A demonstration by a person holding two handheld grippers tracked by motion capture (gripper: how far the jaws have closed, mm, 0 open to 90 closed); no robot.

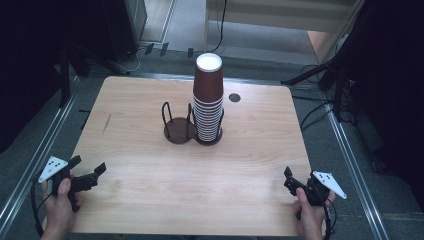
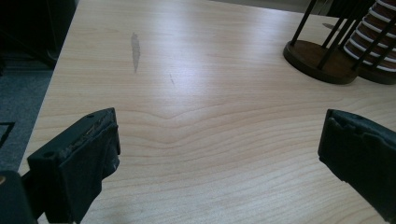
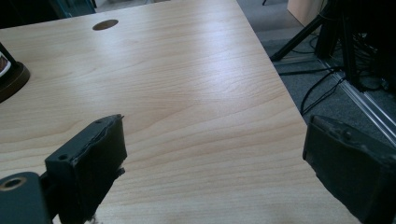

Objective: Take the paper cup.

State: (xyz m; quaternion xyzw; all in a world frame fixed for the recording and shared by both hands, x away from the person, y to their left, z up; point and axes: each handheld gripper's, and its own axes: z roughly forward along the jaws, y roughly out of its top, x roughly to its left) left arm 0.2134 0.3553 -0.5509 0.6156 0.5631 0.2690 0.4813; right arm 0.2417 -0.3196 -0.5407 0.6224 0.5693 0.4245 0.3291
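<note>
Standing in holder (image 1: 180, 131), cup stack (image 1: 208, 100)

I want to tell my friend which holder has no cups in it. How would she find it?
Look at the middle of the wooden table, where two round dark stands sit side by side. One carries the tall stack of brown cups. The empty holder is the one to its left in the high view: just a dark disc with thin black upright wires and nothing inside.

The left gripper (image 1: 90, 171) is held in the left hand (image 1: 59, 202) at the table's (image 1: 150, 200) near left corner, jaws spread wide. The right gripper (image 1: 292, 181) is held in the right hand (image 1: 310, 215) at its near right corner, jaws likewise parted with nothing between them.
</note>
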